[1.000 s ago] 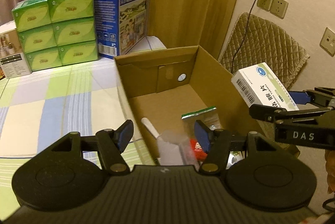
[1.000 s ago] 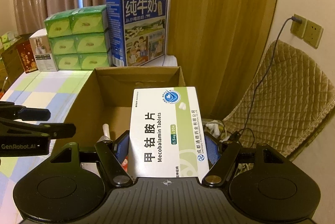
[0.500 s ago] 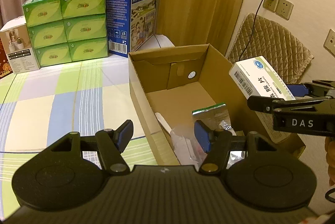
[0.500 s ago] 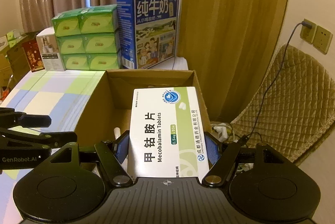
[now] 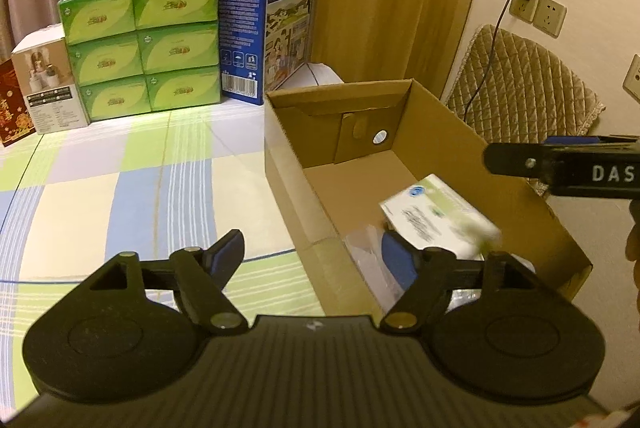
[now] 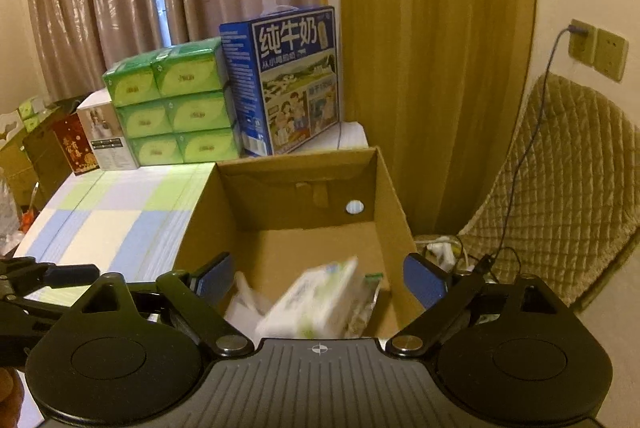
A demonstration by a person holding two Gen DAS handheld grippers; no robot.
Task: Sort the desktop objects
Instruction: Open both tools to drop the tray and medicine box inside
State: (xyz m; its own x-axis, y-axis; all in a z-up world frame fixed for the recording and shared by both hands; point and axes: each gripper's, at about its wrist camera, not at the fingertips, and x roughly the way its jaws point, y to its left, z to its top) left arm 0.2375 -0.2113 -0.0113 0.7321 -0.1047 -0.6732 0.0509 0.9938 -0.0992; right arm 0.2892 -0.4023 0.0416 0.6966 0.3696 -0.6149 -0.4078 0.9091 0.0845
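A white and green tablet box (image 5: 438, 218) is blurred, loose inside the open cardboard box (image 5: 432, 132), above other items there. It also shows in the right wrist view (image 6: 316, 302), below my right gripper (image 6: 318, 274), which is open and empty above the cardboard box (image 6: 384, 180). My left gripper (image 5: 312, 252) is open and empty, straddling the box's near left wall. The right gripper's finger (image 5: 560, 164) shows at the right edge of the left wrist view.
A checked cloth (image 5: 120, 196) covers the table left of the box. Green tissue packs (image 5: 144, 44), a blue milk carton (image 5: 268, 20) and small boxes (image 5: 44, 84) stand at the back. A quilted chair (image 6: 560, 188) with a cable is to the right.
My right gripper has opened and let go of the tablet box, which has dropped into the cardboard box. The left gripper has drawn back a little.
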